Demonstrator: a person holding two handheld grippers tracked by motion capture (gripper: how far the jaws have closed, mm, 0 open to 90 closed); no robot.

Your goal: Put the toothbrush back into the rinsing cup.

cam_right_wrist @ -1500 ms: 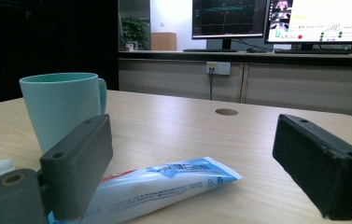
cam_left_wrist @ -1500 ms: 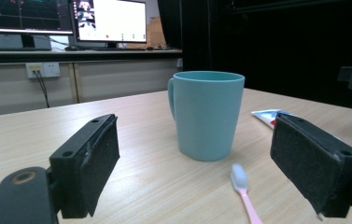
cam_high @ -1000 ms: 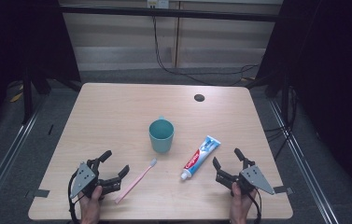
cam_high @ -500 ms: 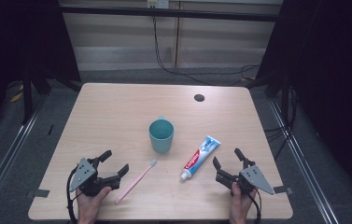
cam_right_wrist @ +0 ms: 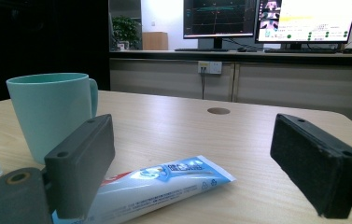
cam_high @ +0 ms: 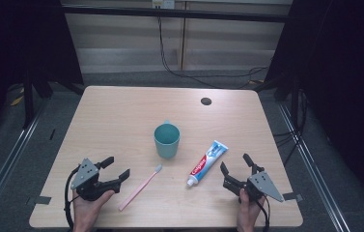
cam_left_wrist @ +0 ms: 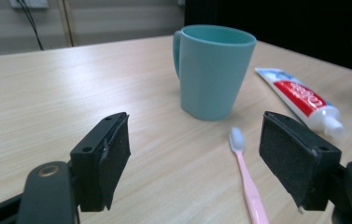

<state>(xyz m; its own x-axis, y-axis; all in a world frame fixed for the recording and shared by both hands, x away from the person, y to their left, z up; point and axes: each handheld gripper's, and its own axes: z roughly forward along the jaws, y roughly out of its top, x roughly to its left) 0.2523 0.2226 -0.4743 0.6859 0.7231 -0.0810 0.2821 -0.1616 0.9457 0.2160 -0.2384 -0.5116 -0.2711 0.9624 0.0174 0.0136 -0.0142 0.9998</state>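
- We count 1 teal mug (cam_high: 167, 140), upright near the middle of the table (cam_high: 121, 111), handle turned to the far side.
- 1 pink toothbrush (cam_high: 140, 187) lies flat in front of the mug and to its left, head toward the mug, not touching it.
- 1 toothpaste tube (cam_high: 207, 163) lies flat in front of the mug and to its right, cap end toward the near edge.
- 1 dark round hole (cam_high: 206, 101) sits in the tabletop at the far right.
- 2 grippers, 1 in each hand, both near the front edge.
- The left gripper (cam_high: 117, 169) sits just left of the toothbrush. Its jaws are released with nothing between them; in the left gripper view the brush lies by the right-hand jaw, apart from the pad.
- The right gripper (cam_high: 235, 163) sits just right of the tube's cap end, jaws spread wide and empty; in the right gripper view the tube lies low by the left-hand jaw, and we cannot tell if they touch.
- Against the earlier frame: the left gripper's jaws have just been closing a little, with nothing in them, and it looks slightly raised.
- We see the right gripper, mug, toothbrush and tube in the same places as before.
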